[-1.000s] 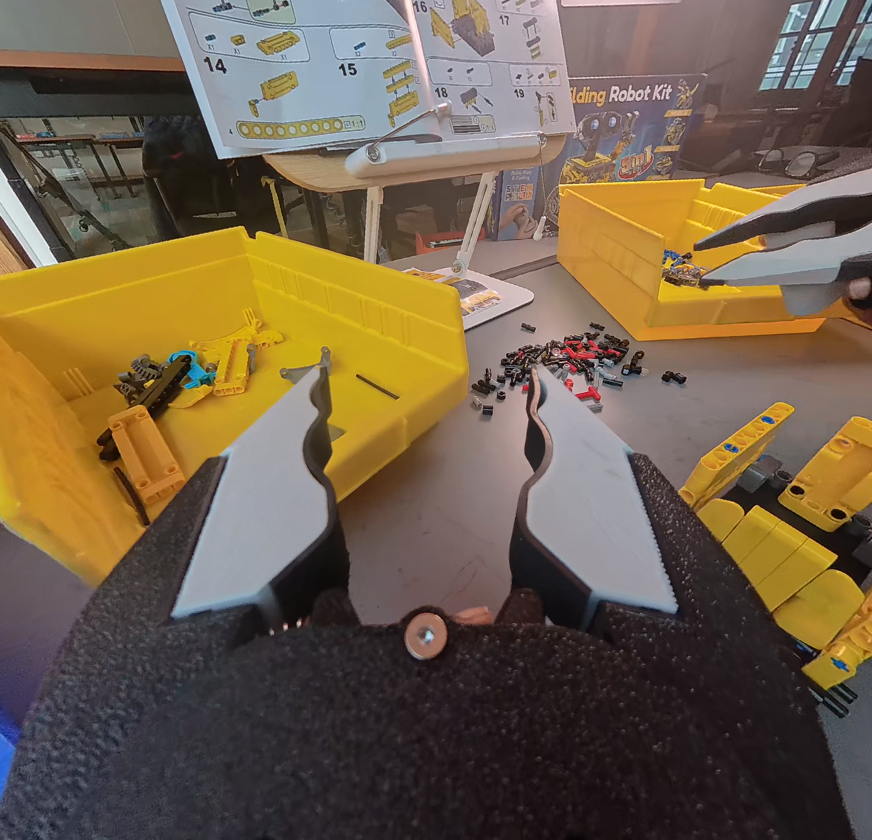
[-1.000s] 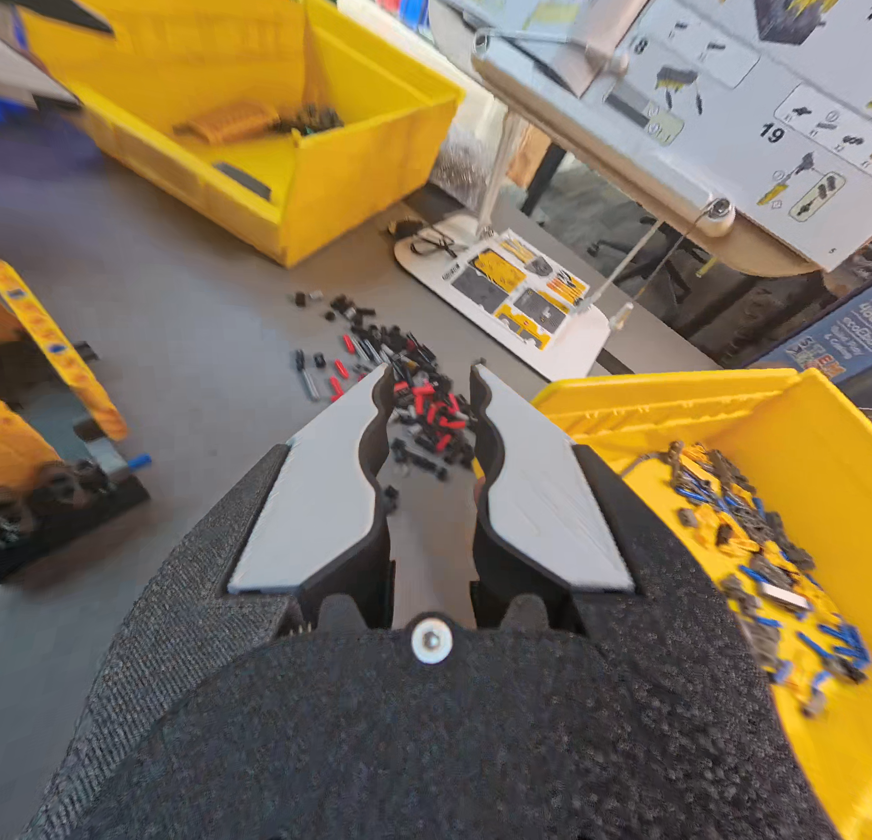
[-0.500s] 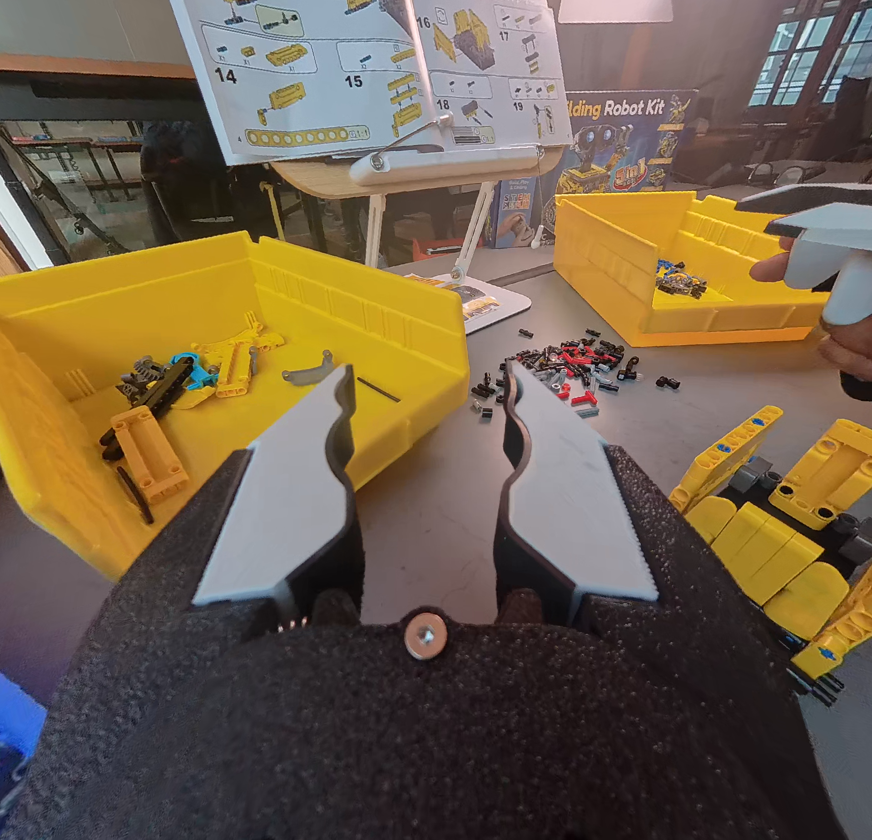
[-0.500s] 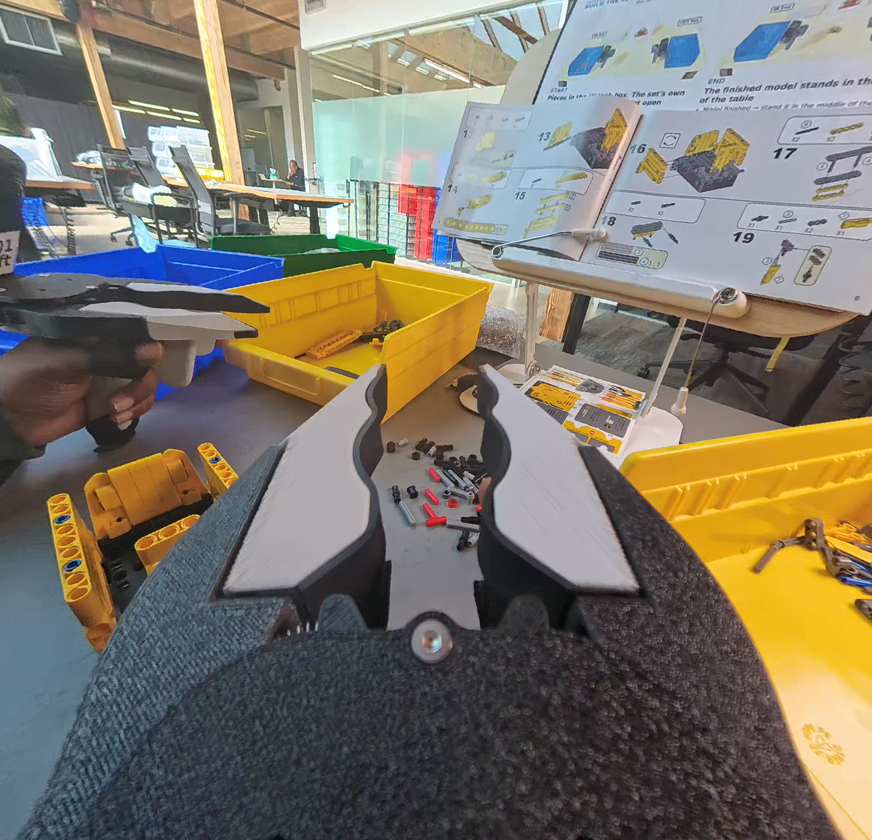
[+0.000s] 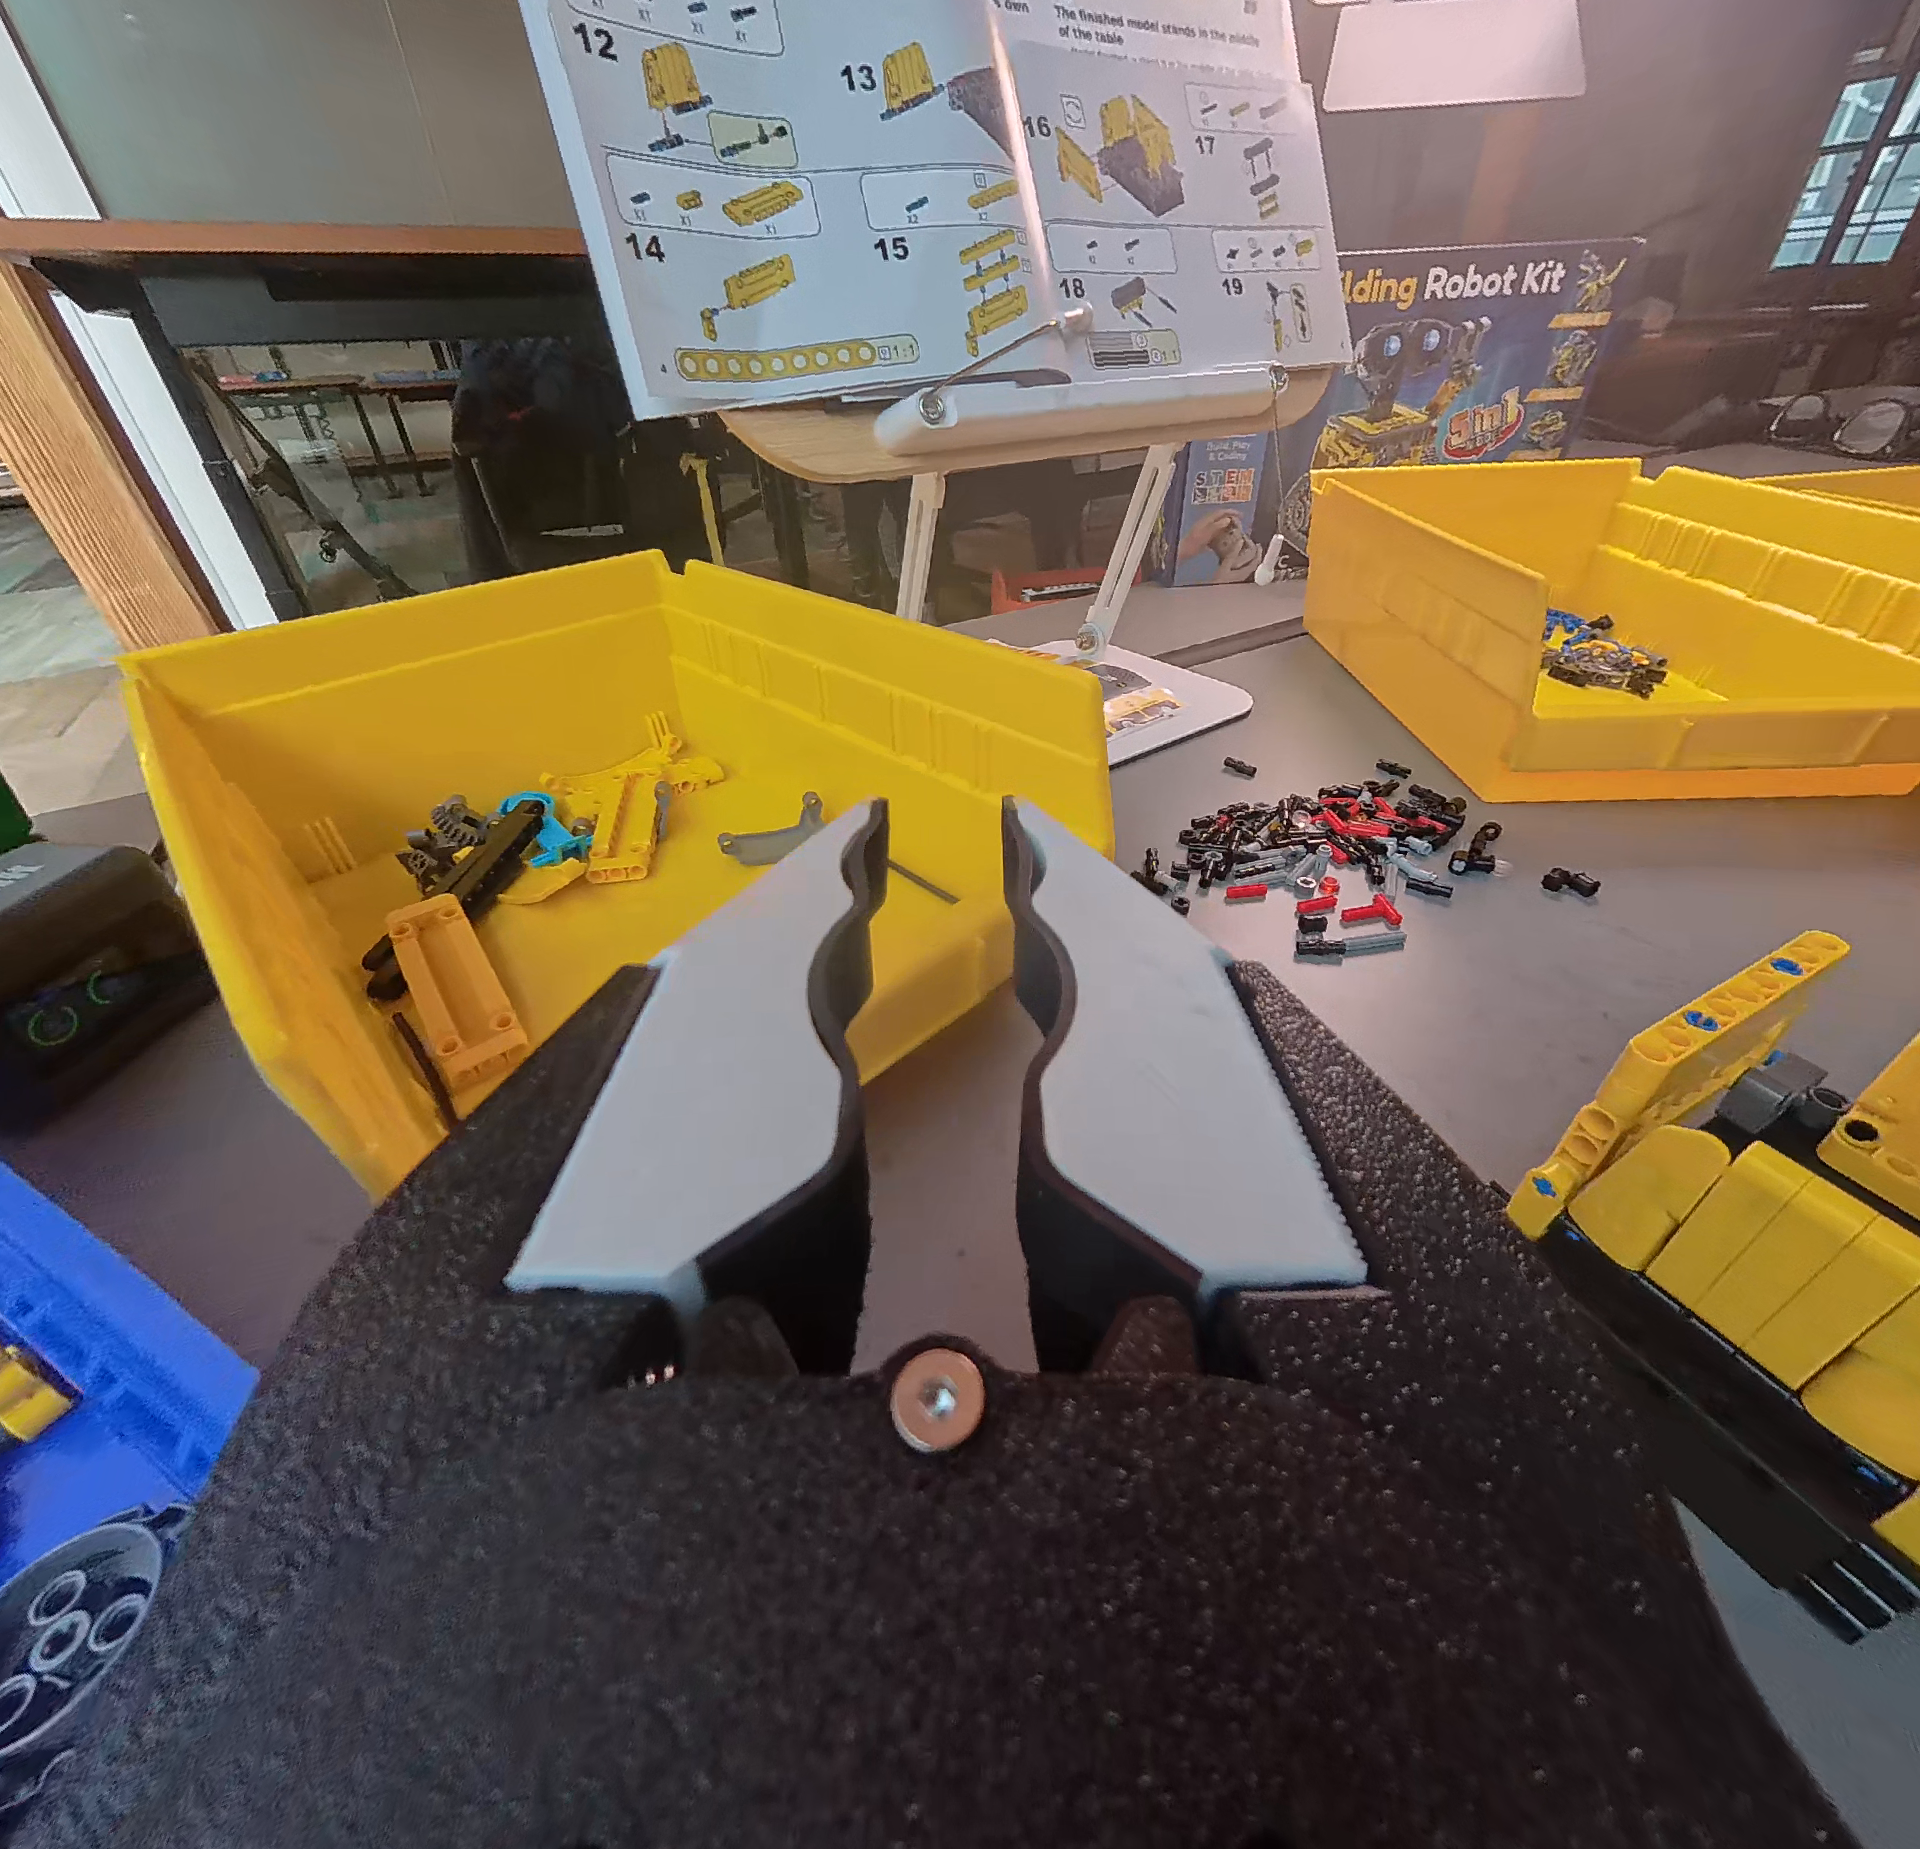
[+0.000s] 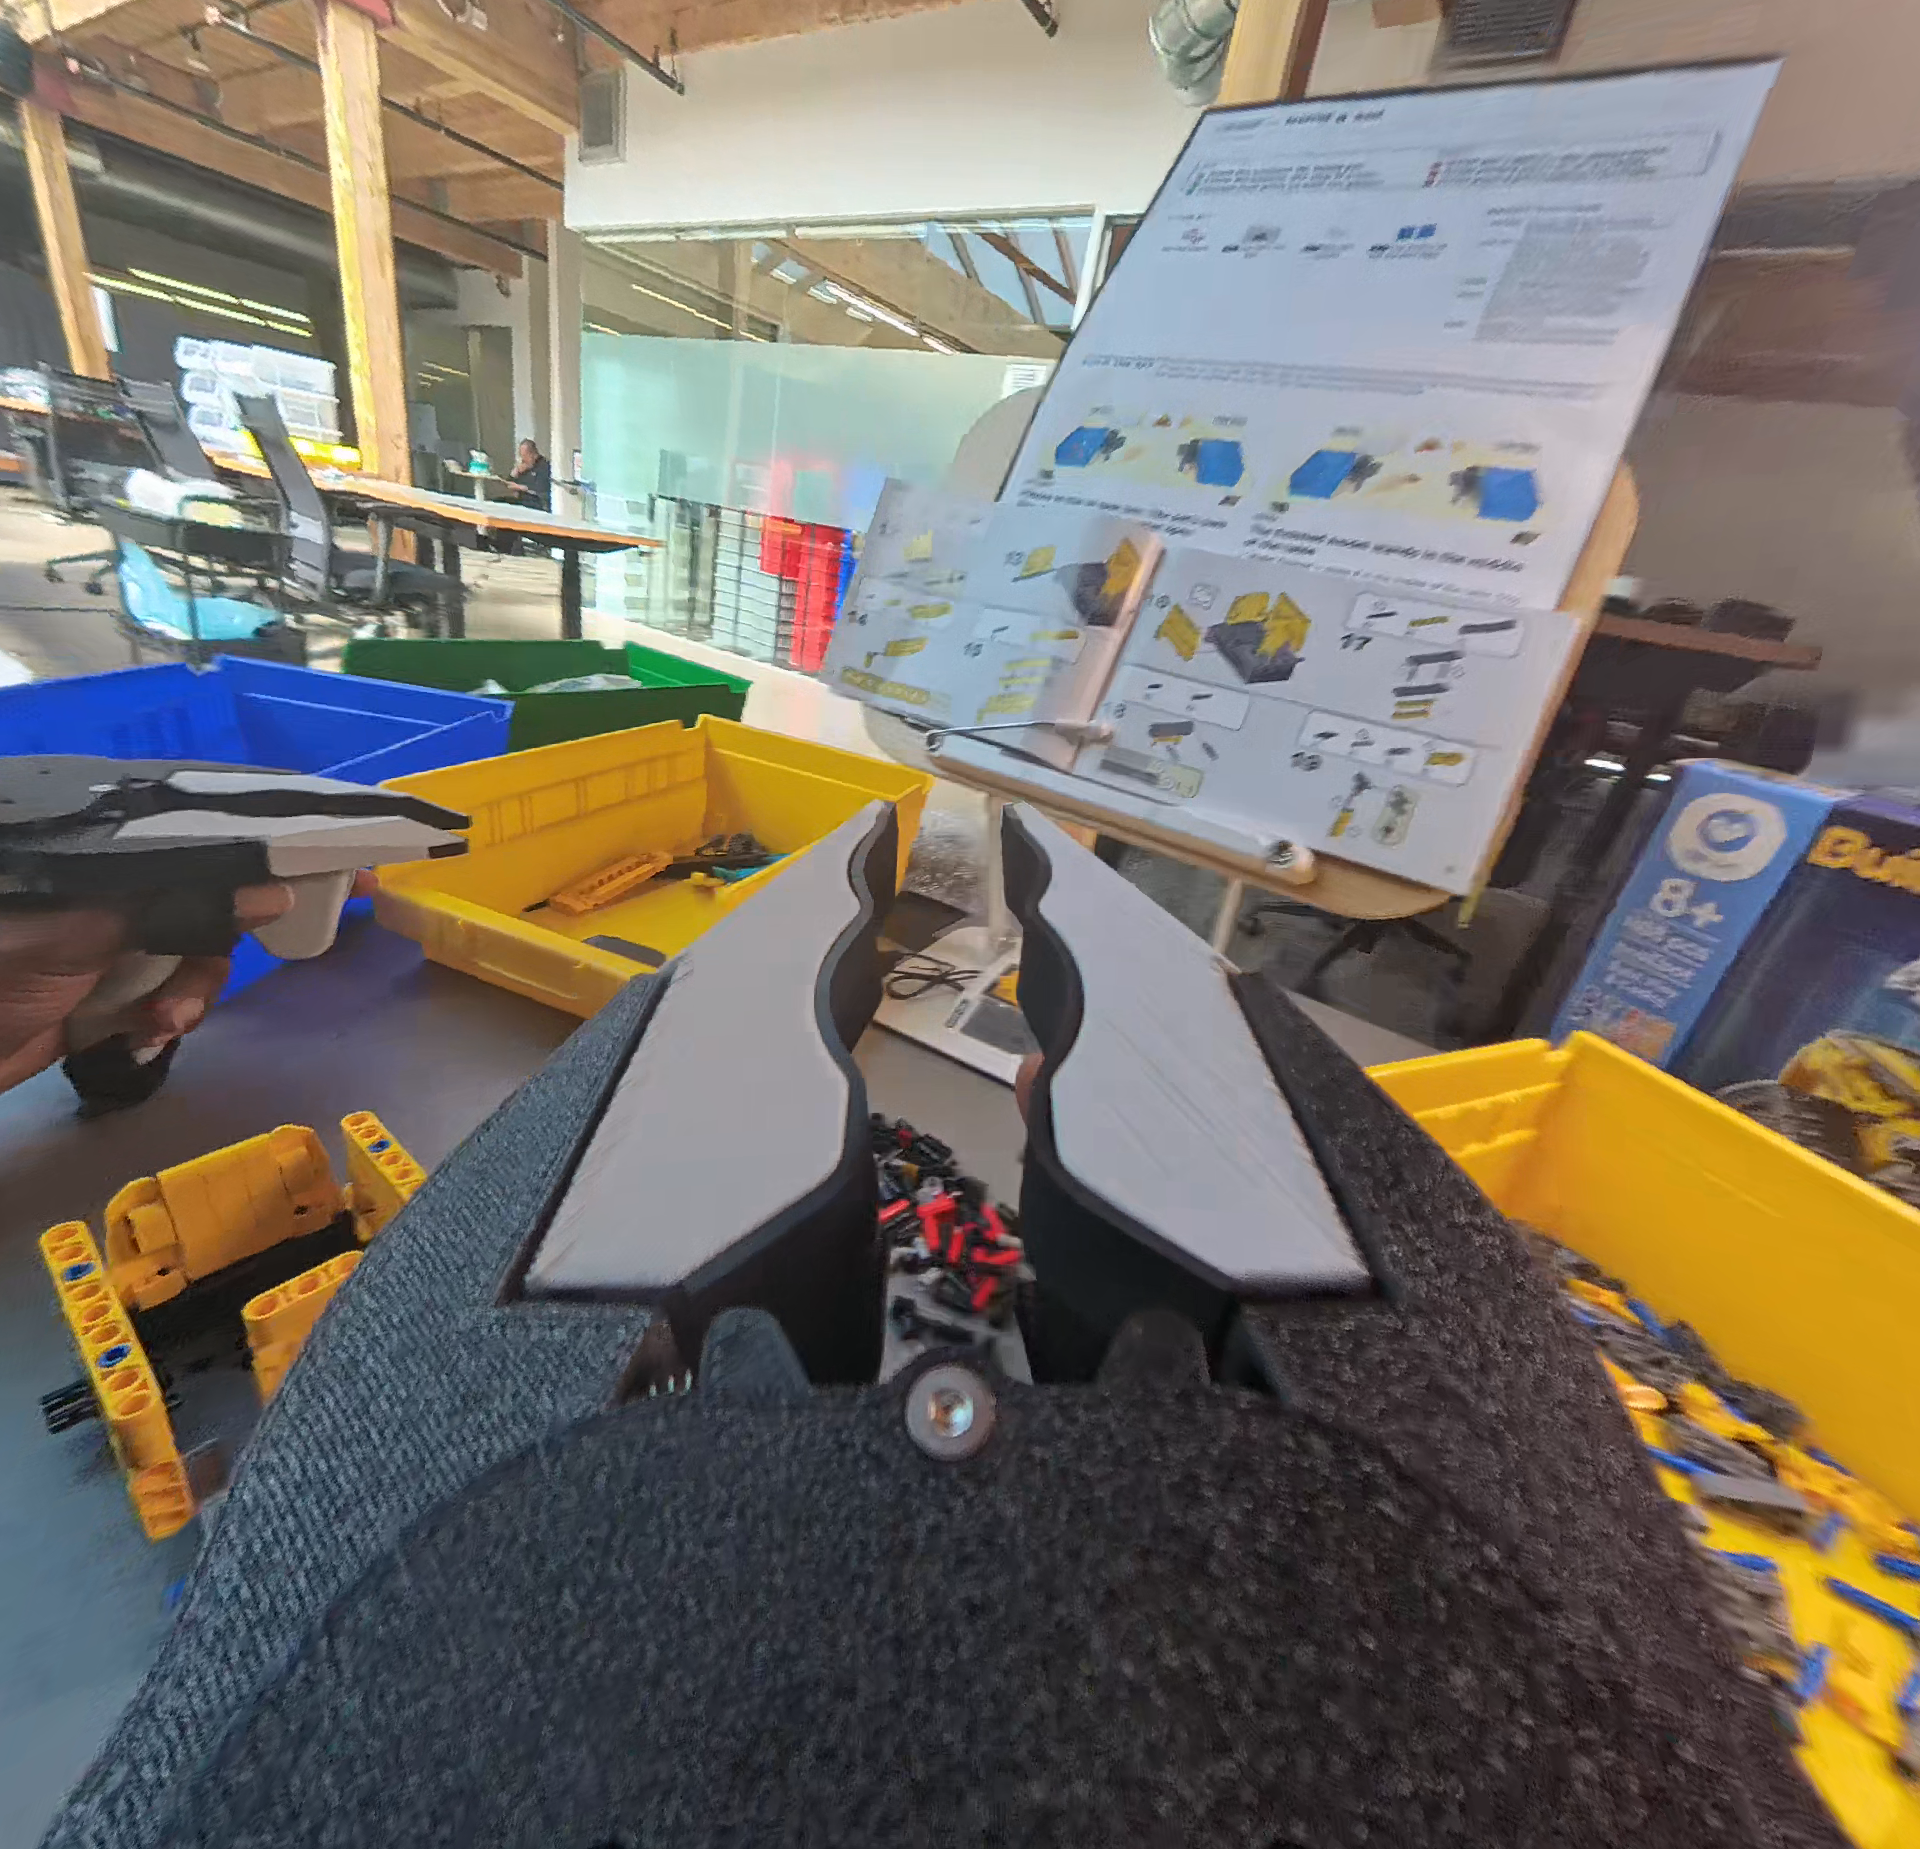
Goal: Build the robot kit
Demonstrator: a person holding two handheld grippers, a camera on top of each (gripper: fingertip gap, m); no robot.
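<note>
Here both grippers hang empty: the left gripper [image 5: 943, 843], jaws parted, above the yellow bin [image 5: 1039, 750]; the right gripper [image 6: 948, 841], likewise parted, over the loose pins [image 6: 940, 1228] mid-table.

Grey tops with black inner edges are seen on the left tongs [image 5: 943, 843] and the right tongs [image 6: 948, 833], and both are set in speckled black foam. A yellow bin [image 5: 582, 656] is filled with yellow, orange, black and light blue pieces, and small black, red and grey pins [image 5: 1340, 854] are scattered on the grey desk [image 5: 1662, 895]. A yellow and black model with blue dots [image 6: 197, 1269] is seen, and a blue bin [image 6: 249, 713] and a green bin [image 6: 623, 703] are seen behind it.
</note>
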